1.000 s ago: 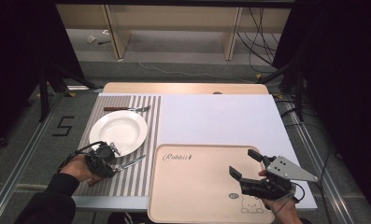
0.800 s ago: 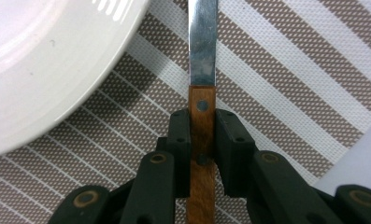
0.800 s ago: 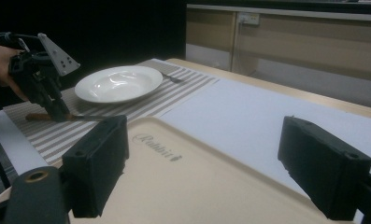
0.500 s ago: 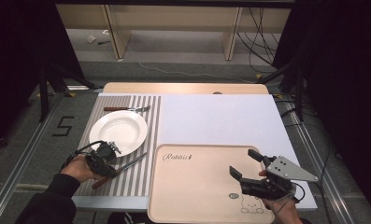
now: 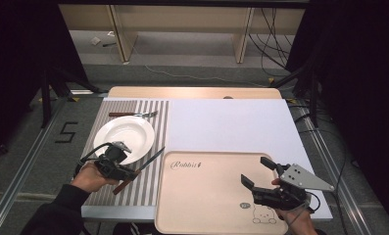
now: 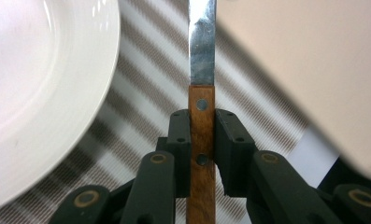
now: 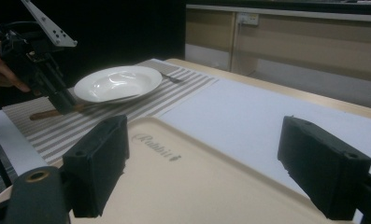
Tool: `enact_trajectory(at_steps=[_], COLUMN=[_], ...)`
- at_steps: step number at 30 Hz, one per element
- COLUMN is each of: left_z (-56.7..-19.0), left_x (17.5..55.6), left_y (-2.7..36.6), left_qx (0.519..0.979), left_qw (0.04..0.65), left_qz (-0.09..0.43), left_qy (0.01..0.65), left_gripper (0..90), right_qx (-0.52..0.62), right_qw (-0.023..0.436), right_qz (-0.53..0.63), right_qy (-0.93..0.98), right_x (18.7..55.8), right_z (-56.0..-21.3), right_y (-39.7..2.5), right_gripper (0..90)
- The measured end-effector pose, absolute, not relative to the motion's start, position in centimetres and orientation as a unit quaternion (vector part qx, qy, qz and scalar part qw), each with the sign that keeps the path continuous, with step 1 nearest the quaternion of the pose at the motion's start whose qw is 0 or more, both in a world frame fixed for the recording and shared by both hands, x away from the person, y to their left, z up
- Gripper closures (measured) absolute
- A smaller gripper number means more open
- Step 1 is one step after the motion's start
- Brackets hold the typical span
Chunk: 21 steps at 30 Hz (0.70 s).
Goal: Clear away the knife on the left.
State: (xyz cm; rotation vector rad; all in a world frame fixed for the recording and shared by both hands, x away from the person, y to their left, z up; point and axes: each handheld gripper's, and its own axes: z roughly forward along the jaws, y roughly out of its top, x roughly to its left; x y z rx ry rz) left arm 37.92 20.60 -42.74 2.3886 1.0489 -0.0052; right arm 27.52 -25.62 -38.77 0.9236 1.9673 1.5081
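My left gripper [image 5: 117, 168] is shut on the wooden handle of a knife [image 5: 142, 166] over the striped placemat [image 5: 142, 196]. The blade points toward the tray's near-left corner. In the left gripper view both jaws of the left gripper [image 6: 202, 122] clamp the knife's handle [image 6: 202, 161], and its blade [image 6: 203, 42] runs straight ahead between the white plate [image 6: 33, 84] and the beige tray [image 6: 309, 60]. My right gripper [image 5: 256, 171] hovers open over the tray [image 5: 206, 196] with nothing between its pads [image 7: 99, 163]. The right gripper view shows the left gripper [image 7: 43, 65] beside the plate [image 7: 117, 83].
A fork [image 5: 133, 114] lies on the placemat beyond the plate [image 5: 124, 133]. White paper [image 5: 231, 127] covers the table's middle and right. The tray, printed with "Rabbit" and a bear, overhangs the front edge. Dark floor and table legs lie beyond.
The left gripper has shifted slightly right with the knife, and the blade tip now lies nearer the tray's corner. The right gripper has stayed put and open.
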Motion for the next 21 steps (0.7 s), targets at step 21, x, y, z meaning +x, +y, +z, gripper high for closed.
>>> enact_trajectory(at_steps=[21], left_z=[-41.3], left_x=[35.3], left_y=[14.4], left_qx=[0.868], left_qw=[0.345], left_qz=[-0.056], left_qy=[0.353], left_gripper=[76.8], right_qx=[0.338], right_qw=[0.246], right_qz=[0.551], right_qy=[0.722], right_x=[27.6], right_z=[-38.8], right_y=[-25.6], right_gripper=[17.9])
